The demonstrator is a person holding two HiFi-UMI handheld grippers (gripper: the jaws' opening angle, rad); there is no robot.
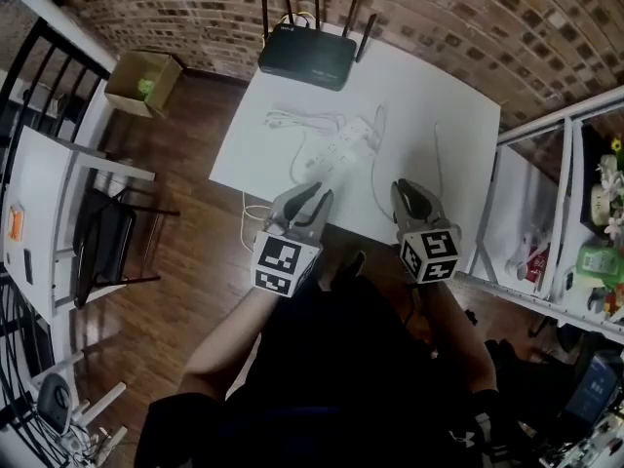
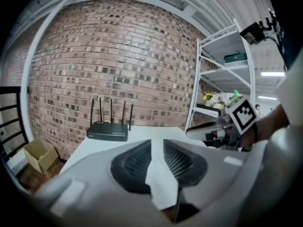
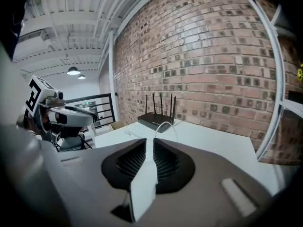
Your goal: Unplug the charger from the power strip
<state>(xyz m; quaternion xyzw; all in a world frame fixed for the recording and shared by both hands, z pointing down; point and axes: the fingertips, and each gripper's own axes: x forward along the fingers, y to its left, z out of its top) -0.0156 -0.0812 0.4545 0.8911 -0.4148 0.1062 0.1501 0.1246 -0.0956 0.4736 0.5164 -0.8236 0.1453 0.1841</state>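
**Inspector:** State of the claws?

**Assessor:** The left gripper (image 1: 308,199) and the right gripper (image 1: 413,195) hang side by side over the near edge of the white table (image 1: 448,115). Each shows only a narrow slit between its pads, with bare tabletop visible through it. Neither holds anything.

**Inspector:** Where are the task items?

**Assessor:** The power strip (image 1: 330,152) lies mid-table, ahead of the left gripper and apart from both. The charger (image 1: 359,131) appears to be seated at the strip's far right end. Its white cable (image 1: 374,178) runs back toward the near edge, between the two grippers. A black router (image 1: 307,58) stands at the far edge.

**Inspector:** Findings?

**Assessor:** Unplugging has not begun. I note four risks.
- **Jaw width:** the jaws look too narrow to pass round the charger body. Closing in like this would probably shove it rather than take it.
- **Loose strip:** the strip looks loose and probably light. A one-handed pull would likely drag or lift the whole strip, so one claw should pin it down.
- **Wrong grip point:** a grip on the cable instead of the body could strain the cord or slip off.
- **Pull angle:** a slanted pull could bind the pins in the socket.
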